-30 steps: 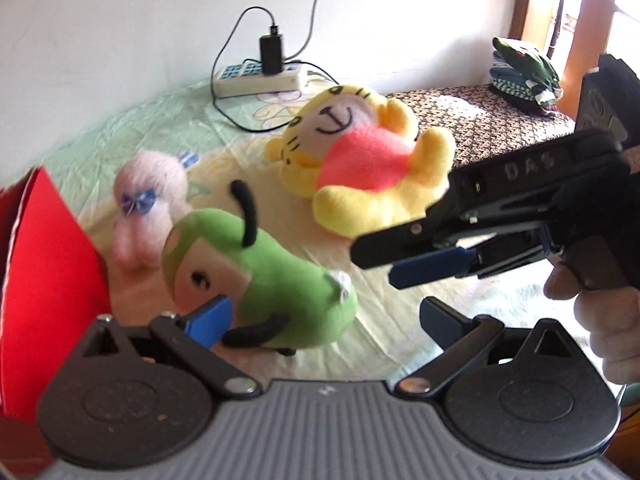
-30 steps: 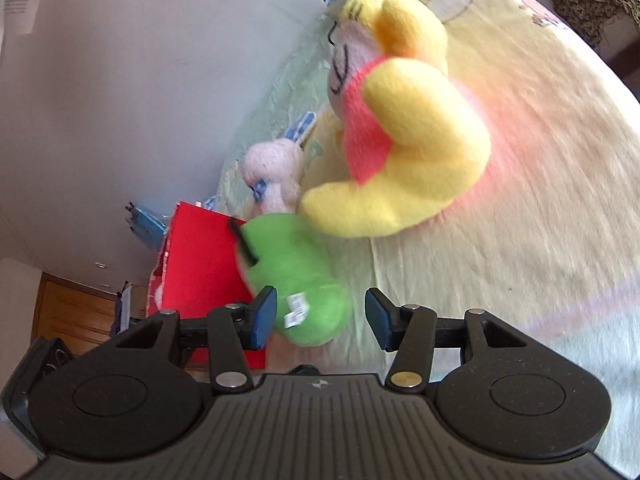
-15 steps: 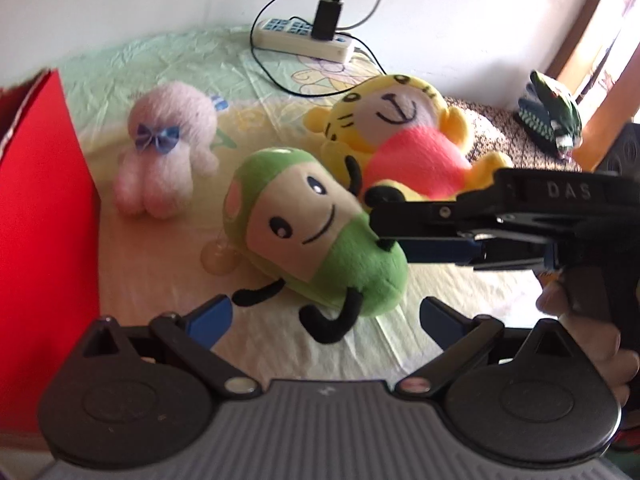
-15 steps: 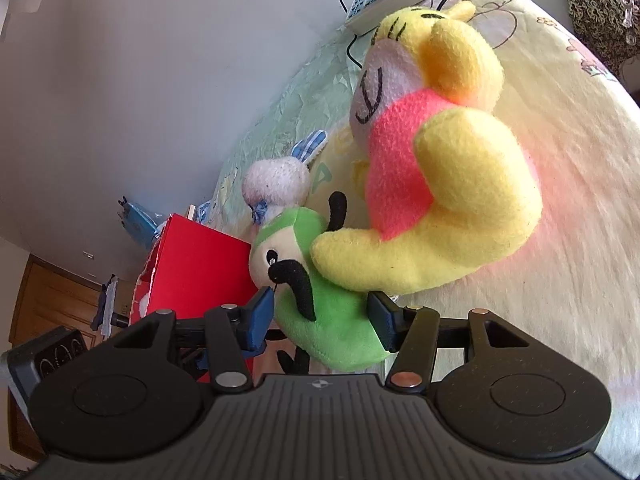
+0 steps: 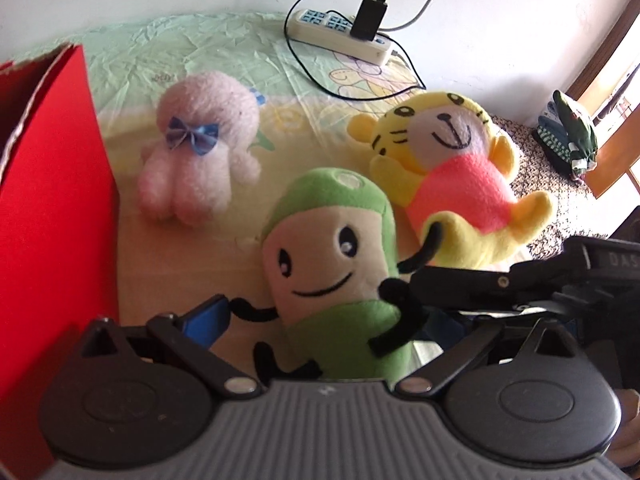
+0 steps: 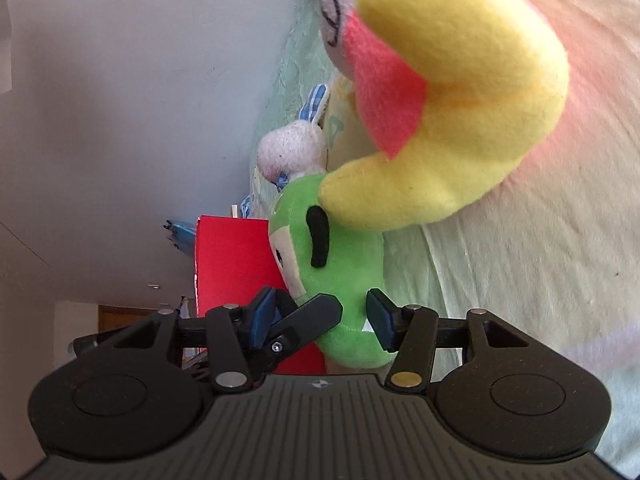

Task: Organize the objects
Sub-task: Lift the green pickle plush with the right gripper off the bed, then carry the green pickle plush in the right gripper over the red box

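Note:
A green plush toy (image 5: 332, 248) with a smiling face lies face up on the bed sheet (image 5: 224, 64), head pointing away. My left gripper (image 5: 320, 328) is open and straddles its lower body; its far finger is hidden. From the right comes my right gripper (image 5: 424, 292), whose jaws are closing on the toy's lower end. In the right wrist view the green toy (image 6: 344, 264) fills the right gripper (image 6: 322, 316), whose pads (image 6: 380, 318) touch its sides. One of the left gripper's fingers (image 6: 296, 322) crosses in front there. A red box (image 5: 52, 200) stands at the left.
A yellow tiger plush (image 5: 452, 168) in a pink shirt lies just right of the green toy, touching it. A pink plush (image 5: 200, 160) with a blue bow sits near the box. A power strip (image 5: 340, 36) with cables lies by the wall. Dark green fabric (image 5: 572, 136) sits far right.
The green toy has turned from lying on its side to face up. My left gripper has closed in until the toy sits between its fingers. The right gripper has moved in under the tiger.

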Demonstrator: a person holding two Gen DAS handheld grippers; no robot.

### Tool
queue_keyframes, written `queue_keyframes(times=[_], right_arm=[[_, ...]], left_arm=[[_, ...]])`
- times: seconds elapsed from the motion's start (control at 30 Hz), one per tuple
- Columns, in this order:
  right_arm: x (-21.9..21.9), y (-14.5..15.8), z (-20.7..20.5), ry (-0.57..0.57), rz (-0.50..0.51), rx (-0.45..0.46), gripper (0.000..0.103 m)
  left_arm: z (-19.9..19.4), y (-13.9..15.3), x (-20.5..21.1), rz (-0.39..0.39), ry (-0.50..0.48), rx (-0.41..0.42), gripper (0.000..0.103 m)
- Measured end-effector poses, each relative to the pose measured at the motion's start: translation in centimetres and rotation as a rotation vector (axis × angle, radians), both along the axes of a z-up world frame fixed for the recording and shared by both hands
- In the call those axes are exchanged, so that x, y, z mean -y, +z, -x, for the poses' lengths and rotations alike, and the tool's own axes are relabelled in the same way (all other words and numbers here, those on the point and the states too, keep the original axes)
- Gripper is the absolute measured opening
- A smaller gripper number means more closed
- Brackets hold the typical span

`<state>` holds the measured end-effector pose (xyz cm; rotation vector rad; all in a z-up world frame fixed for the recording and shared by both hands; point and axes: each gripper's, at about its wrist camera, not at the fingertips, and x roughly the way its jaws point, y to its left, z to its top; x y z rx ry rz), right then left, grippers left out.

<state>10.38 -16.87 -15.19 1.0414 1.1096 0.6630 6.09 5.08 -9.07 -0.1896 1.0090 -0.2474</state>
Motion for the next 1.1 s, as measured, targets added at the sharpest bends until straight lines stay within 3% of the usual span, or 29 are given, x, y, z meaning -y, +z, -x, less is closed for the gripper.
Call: queue_keyframes(times=[0.1,0.23,0.6,1.1], right_arm=[[0.1,1.5,-0.7,-0.015,0.062,0.087,0.055],[-1.3,2.0,-1.9,0.014,0.167,0.121,0.055],[-2.4,-0.4,-1.7,-0.056,0.109,0.033,0.058],[-1.1,1.0,-0.1,-0.054,0.136,0.035,0.054]], left_arm=[[-0.4,-0.7,-0.3,0.005,0.004,-0.022,0.100],[-1.0,-0.9,-0.3,0.015,0.002,-0.032,0.100],[-2.4,-1.3,0.9,-0.049,-0.006,-0.066,0.100],[-0.5,0.6,3.0,-0.101,-0.048,-0.034,0.088]])
